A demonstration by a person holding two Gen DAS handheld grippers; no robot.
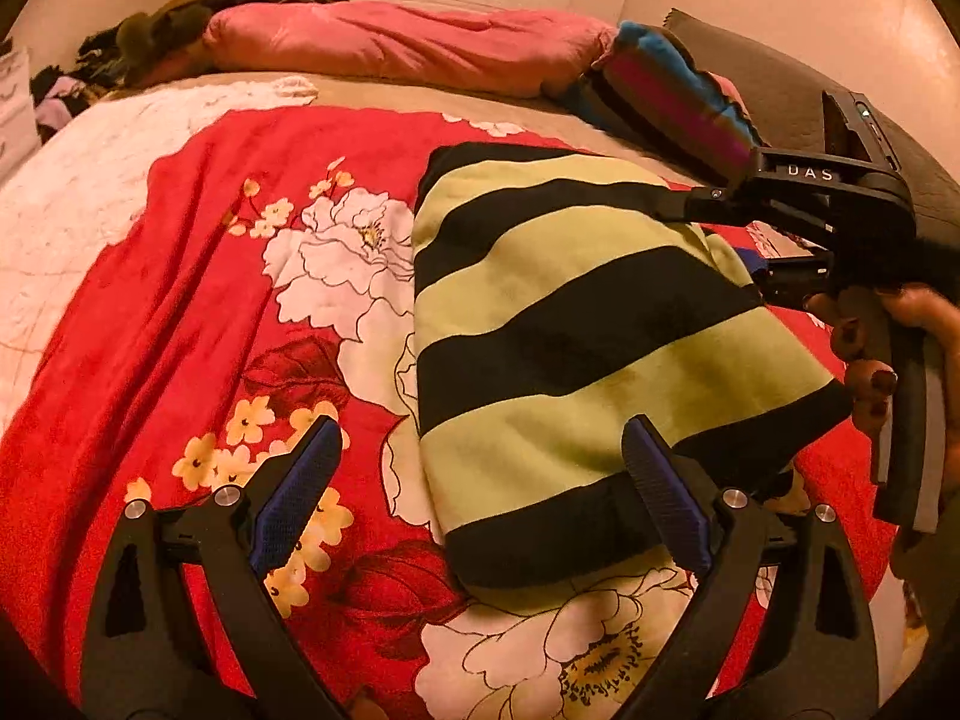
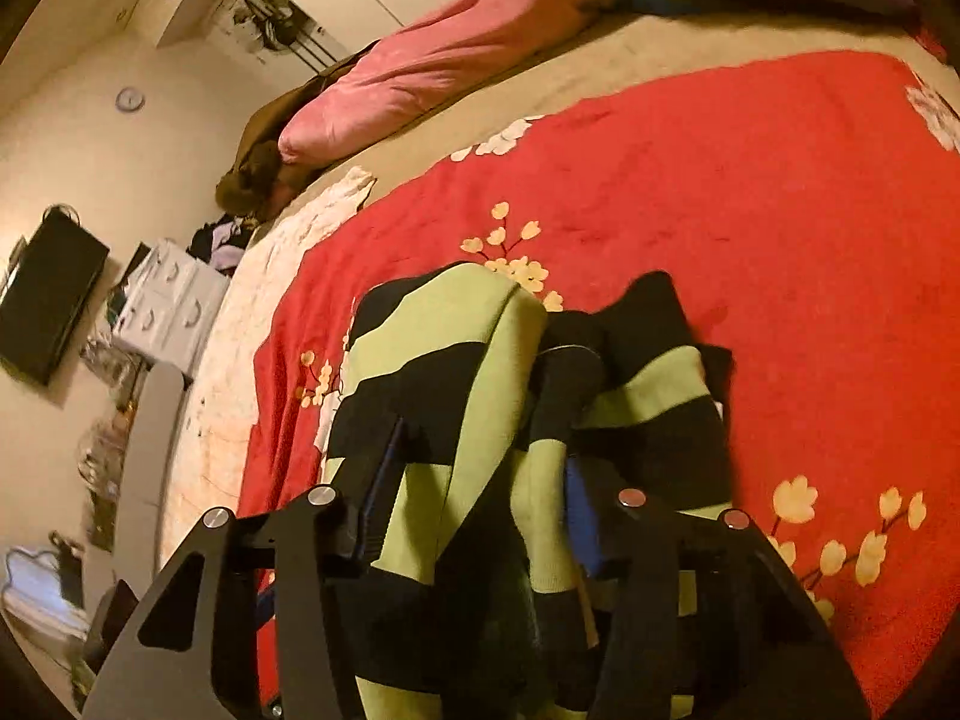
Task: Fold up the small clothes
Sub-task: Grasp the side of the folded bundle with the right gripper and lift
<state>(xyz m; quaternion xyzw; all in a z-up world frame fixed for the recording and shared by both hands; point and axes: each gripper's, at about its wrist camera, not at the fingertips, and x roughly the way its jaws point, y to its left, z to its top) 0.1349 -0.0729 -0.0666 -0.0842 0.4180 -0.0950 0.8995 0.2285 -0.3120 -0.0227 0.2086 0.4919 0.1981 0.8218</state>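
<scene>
A small garment with green and black stripes [image 1: 576, 324] lies folded on the red floral bedspread [image 1: 180, 300]. My left gripper [image 1: 480, 480] is open, its blue pads [image 1: 666, 498] spread wide, the right pad resting at the garment's near edge. My right gripper [image 1: 774, 258] comes in from the right and touches the garment's far side. In the right wrist view the striped garment [image 2: 480, 420] is bunched between the right gripper's [image 2: 480, 510] blue pads [image 2: 582, 510], which are shut on it.
A pink pillow [image 1: 390, 42] and a striped pillow [image 1: 672, 84] lie at the head of the bed. A dark cushion [image 1: 780, 90] sits at the right. White drawers [image 2: 174, 300] and clutter stand beside the bed.
</scene>
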